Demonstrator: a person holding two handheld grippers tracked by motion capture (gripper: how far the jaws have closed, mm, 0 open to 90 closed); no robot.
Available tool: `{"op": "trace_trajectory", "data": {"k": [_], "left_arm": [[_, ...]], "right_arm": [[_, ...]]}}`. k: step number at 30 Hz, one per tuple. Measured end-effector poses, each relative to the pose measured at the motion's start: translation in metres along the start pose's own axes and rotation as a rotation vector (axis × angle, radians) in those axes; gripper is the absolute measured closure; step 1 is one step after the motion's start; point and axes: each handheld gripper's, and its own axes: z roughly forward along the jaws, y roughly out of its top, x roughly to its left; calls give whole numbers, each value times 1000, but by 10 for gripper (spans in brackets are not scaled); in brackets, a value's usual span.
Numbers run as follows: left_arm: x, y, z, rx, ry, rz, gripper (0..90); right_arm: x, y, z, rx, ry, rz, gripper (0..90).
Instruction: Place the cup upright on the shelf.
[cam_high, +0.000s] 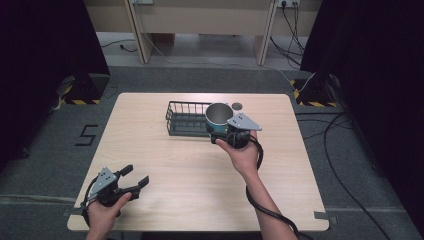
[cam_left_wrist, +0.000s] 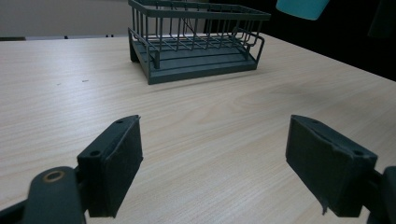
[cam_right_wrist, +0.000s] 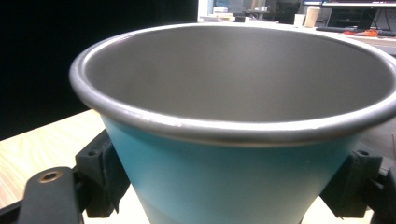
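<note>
A teal cup (cam_high: 217, 116) with a bare steel inside is held upright in the air at the right end of a dark wire basket (cam_high: 186, 119). My right gripper (cam_high: 226, 131) is shut on the cup's lower wall; in the right gripper view the cup (cam_right_wrist: 233, 126) sits between the two jaws of that gripper (cam_right_wrist: 229, 191). My left gripper (cam_high: 136, 177) rests open near the table's front left corner, holding nothing. In the left gripper view the open gripper (cam_left_wrist: 212, 163) faces the basket (cam_left_wrist: 196, 46), and the cup's base (cam_left_wrist: 302, 6) hangs above and to the right of it.
The light wooden table (cam_high: 165, 165) has a small dark round disc (cam_high: 237, 105) just behind the cup. Black cables (cam_high: 345, 165) lie on the floor at the right. Dark curtains stand at both sides.
</note>
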Motion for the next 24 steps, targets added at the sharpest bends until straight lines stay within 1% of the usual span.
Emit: {"op": "trace_trajectory", "data": {"k": [14, 24], "left_arm": [[0, 0, 0, 0, 0, 1, 182], [0, 0, 0, 0, -1, 1, 182]], "right_arm": [[-4, 6, 7, -8, -13, 5, 182], [-6, 8, 13, -5, -19, 14, 182]]}}
